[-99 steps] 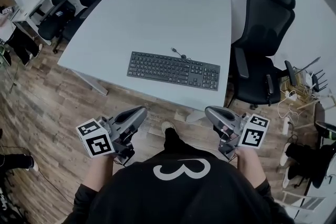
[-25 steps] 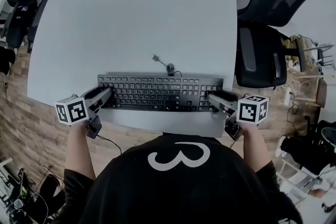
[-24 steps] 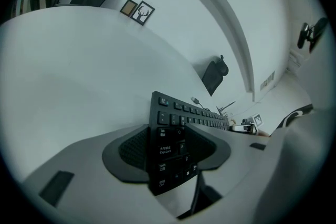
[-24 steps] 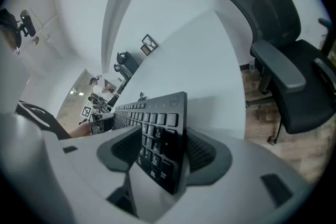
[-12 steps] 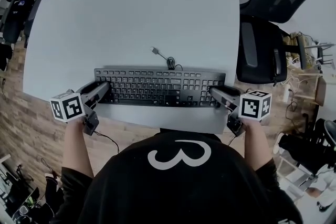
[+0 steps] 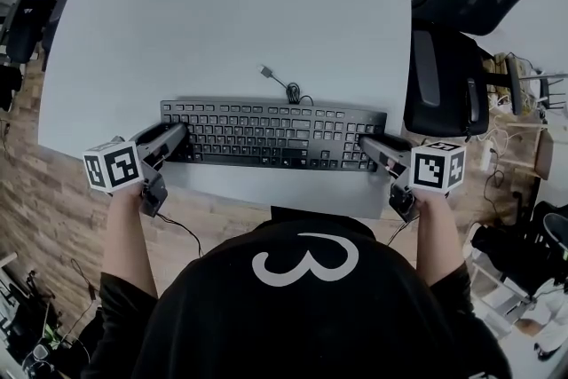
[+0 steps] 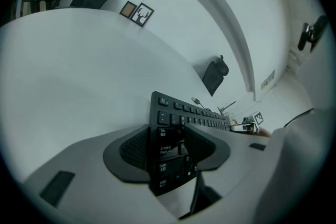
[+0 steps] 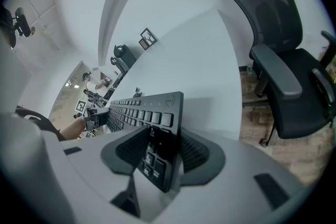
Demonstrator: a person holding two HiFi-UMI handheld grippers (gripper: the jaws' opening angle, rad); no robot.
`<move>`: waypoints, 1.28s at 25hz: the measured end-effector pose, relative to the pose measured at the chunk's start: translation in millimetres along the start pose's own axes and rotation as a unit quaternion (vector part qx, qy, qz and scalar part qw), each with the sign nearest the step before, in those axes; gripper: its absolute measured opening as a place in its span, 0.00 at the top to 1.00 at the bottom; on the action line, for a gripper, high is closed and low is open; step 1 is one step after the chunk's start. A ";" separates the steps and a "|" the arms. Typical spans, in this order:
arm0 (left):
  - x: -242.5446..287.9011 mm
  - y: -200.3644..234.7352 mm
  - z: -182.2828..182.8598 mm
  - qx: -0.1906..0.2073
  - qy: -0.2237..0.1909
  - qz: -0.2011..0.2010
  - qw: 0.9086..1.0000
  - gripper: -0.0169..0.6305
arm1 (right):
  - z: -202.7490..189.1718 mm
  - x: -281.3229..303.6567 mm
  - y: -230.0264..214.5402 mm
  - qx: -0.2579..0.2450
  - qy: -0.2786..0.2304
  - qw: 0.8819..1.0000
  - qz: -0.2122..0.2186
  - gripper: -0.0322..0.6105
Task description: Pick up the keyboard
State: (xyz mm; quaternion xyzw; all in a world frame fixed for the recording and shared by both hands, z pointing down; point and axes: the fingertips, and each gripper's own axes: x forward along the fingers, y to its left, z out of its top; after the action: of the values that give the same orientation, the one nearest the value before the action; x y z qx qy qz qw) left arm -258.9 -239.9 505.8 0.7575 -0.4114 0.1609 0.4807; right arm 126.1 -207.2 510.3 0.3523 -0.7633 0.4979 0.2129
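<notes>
I am gripping the keyboard (image 6: 271,134) at both ends. My left gripper (image 6: 179,134) is clamping its left end and my right gripper (image 6: 365,143) its right end, each with top and underside between the pads. Both sets of jaws have just been closing, the right more recently. The keyboard is lying along the near edge of the desk (image 6: 240,13), its long axis running left to right between my hands. I am judging that the lift is calling for both ends rising together, level.
</notes>
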 end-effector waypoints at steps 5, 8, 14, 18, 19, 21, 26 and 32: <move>1.6 -1.9 -0.5 -0.005 0.001 0.000 1.000 0.65 | 2.1 0.8 -1.4 -0.002 -0.002 1.000 0.006 0.67; 2.4 -1.4 -1.0 -0.006 -0.006 0.002 1.000 0.65 | 1.4 1.9 -2.3 -0.009 -0.010 1.000 0.010 0.67; 0.8 -2.7 -1.0 -0.001 -0.019 0.003 1.000 0.65 | 4.8 1.3 -2.4 -0.021 -0.041 0.999 0.007 0.67; -1.6 -5.2 -1.6 0.006 -0.032 -0.001 0.999 0.65 | 7.8 -0.9 -1.1 -0.035 -0.059 0.998 0.010 0.67; -2.0 -5.3 -1.8 0.009 -0.037 -0.002 0.999 0.65 | 8.4 -1.3 -0.4 -0.042 -0.063 0.997 0.010 0.67; -3.3 -5.4 -1.7 0.018 -0.052 -0.005 0.998 0.65 | 9.5 -2.3 1.1 -0.056 -0.074 0.996 0.008 0.67; -6.5 -5.7 2.0 0.045 -0.094 -0.013 0.995 0.65 | 11.8 -6.1 4.9 -0.084 -0.111 0.990 0.006 0.67; -7.7 -5.4 0.5 0.057 -0.125 -0.023 0.990 0.65 | 14.4 -9.4 9.1 -0.115 -0.143 0.983 -0.006 0.67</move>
State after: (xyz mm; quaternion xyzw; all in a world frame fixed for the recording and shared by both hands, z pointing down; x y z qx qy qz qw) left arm -259.4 -235.6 497.4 0.8068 -0.4410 0.0770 0.3855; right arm 125.9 -214.9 492.4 0.3976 -0.8361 0.3498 0.1431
